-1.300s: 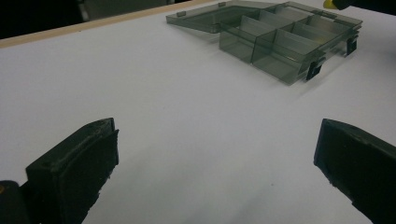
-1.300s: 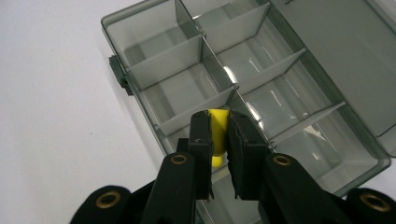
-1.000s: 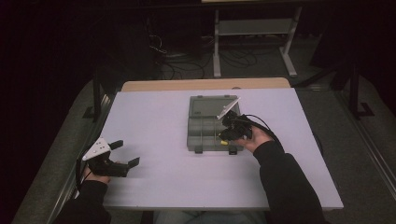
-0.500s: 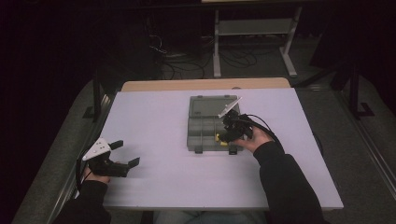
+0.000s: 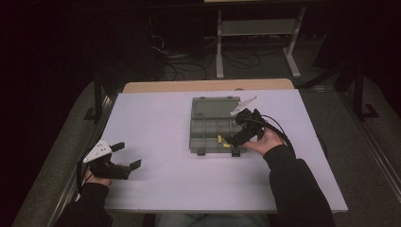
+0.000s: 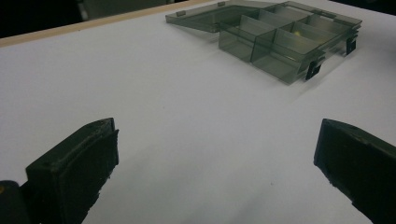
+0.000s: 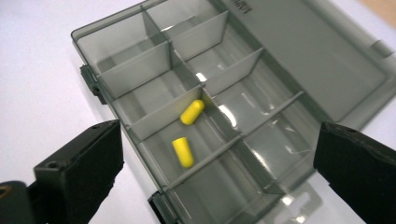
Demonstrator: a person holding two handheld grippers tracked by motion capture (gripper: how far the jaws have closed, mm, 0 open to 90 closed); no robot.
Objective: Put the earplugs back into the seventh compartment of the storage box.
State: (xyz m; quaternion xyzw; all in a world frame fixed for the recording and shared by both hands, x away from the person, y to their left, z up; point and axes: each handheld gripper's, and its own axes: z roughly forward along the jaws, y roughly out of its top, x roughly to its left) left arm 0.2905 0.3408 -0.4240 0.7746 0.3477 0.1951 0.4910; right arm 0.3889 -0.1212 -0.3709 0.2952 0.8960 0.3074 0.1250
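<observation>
I'm working a white table point(image 5: 156, 118) in a dark room | one grey compartment box point(image 5: 208, 124) lying open mid-table, two yellow capsules point(image 7: 192, 112) sharing one compartment | right gripper point(image 5: 240, 131) over it, jaws just opening wide, empty | left gripper point(image 5: 124, 155) gaping, empty.

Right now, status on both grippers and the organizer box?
Right gripper jaws just opened, nothing between them, over the organizer box. Two yellow capsules lie in one compartment. Left gripper open over bare table. Nothing in the way.

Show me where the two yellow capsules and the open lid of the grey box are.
Upper capsule point(image 7: 192, 112), right gripper view, on its middle.
Lower capsule point(image 7: 183, 152), right gripper view, on its middle.
Lid point(image 7: 317, 60), right gripper view, on its flat inner face.
</observation>
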